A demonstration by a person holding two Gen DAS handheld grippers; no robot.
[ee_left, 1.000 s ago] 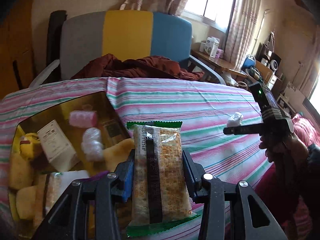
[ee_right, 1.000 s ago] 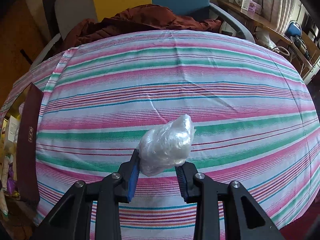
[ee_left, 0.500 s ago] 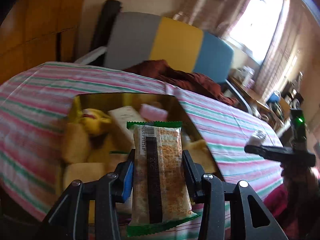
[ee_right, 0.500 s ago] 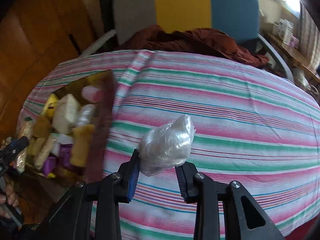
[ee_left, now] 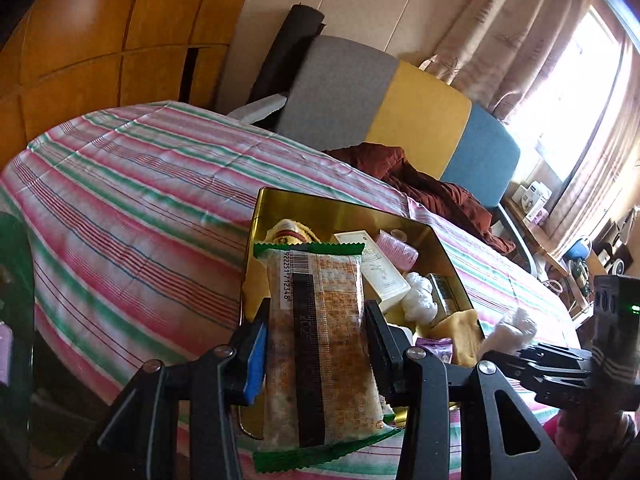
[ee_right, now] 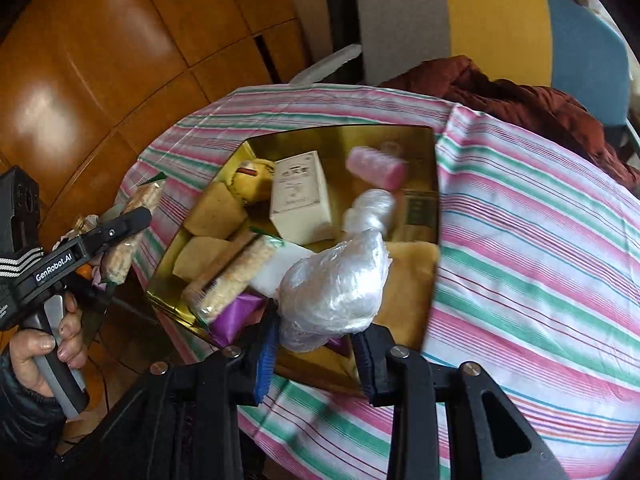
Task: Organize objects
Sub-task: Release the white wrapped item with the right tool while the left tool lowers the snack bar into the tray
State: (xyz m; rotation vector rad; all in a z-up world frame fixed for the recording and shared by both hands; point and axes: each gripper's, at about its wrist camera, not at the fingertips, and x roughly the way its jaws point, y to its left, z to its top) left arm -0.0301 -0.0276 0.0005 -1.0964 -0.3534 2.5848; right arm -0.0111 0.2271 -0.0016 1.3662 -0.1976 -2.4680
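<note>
A gold tin box (ee_left: 344,210) (ee_right: 320,136) sits on the striped tablecloth, filled with several snacks and packets. My left gripper (ee_left: 316,344) is shut on a cracker packet (ee_left: 320,344) with green ends, held above the box's near edge; it also shows in the right wrist view (ee_right: 128,224) at the box's left. My right gripper (ee_right: 314,344) is shut on a clear plastic-wrapped bundle (ee_right: 336,284), held over the box's near right corner; the bundle also shows in the left wrist view (ee_left: 510,330).
The box holds a white carton (ee_right: 300,196), a pink roll (ee_right: 376,166), yellow sponges (ee_right: 216,208) and a purple packet (ee_right: 236,312). A grey, yellow and blue chair (ee_left: 400,120) with a brown garment (ee_left: 420,184) stands behind the table. Wooden panels (ee_right: 120,60) are at left.
Both grippers have swung left toward the box. The cracker packet and the plastic bundle now hang over the box, both still gripped.
</note>
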